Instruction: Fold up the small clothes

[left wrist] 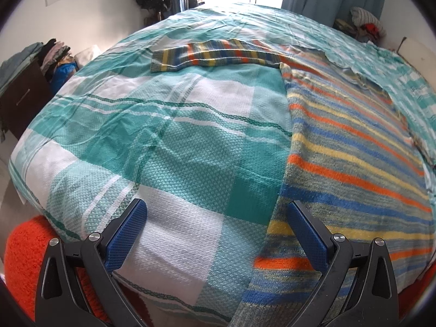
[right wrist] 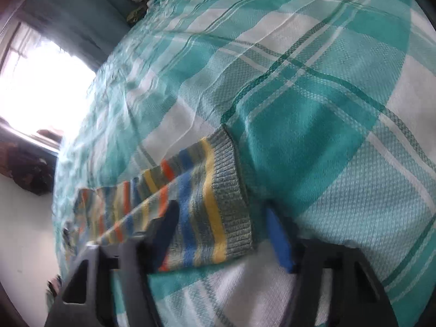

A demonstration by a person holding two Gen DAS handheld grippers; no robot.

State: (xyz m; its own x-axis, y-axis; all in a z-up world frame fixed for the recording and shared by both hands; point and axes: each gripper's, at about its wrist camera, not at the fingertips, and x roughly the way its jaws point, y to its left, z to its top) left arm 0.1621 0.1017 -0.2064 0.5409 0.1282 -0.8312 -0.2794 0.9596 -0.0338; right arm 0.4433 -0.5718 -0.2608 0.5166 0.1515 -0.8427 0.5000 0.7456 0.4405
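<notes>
Striped sweater [left wrist: 354, 141] between parted right tongs [right wrist: 223, 231]

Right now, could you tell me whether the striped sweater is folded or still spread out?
Mostly spread: the striped sweater lies flat on the plaid bedsheet, one sleeve stretched out sideways.
</notes>
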